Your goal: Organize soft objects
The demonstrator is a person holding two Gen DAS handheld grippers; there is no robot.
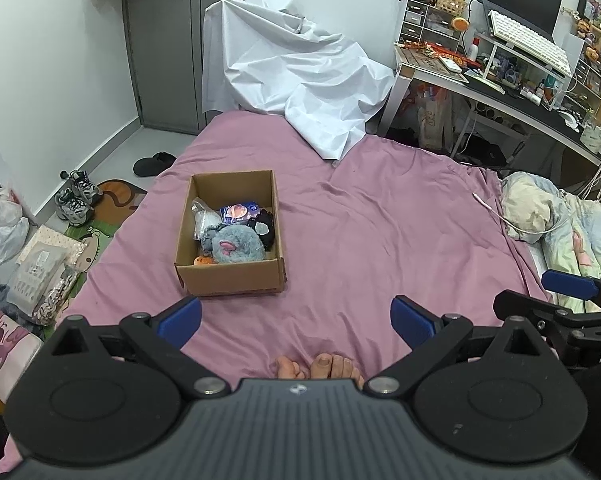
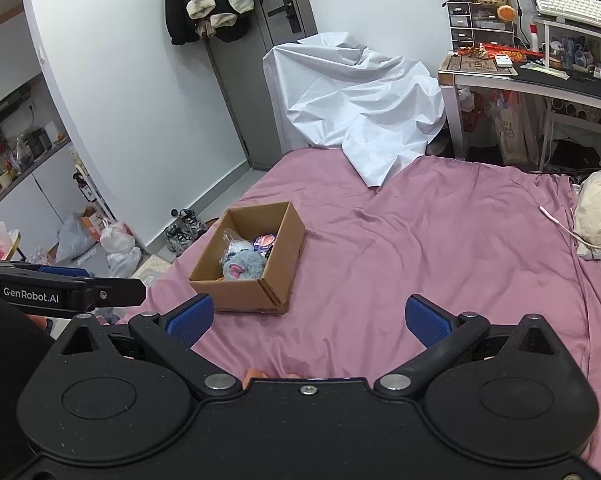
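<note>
— Plushies (image 1: 236,242) all sit in the box (image 1: 230,276) on the bed (image 1: 380,240), judging by the left view. Left gripper (image 1: 296,318) spread wide, nothing in it, hanging over bare sheet near someone's toes (image 1: 320,364).

— Right view agrees: box (image 2: 248,292) filled, grey plush (image 2: 242,264) on top, right gripper (image 2: 310,320) gaping and empty too. I see no loose toys on the sheet (image 2: 420,240).

— Looks finished, or nearly.

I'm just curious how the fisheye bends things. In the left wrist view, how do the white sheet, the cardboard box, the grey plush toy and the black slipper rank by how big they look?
1. white sheet
2. cardboard box
3. grey plush toy and black slipper: these look about alike, and the slipper lies farther off, so I would not rank them.
</note>
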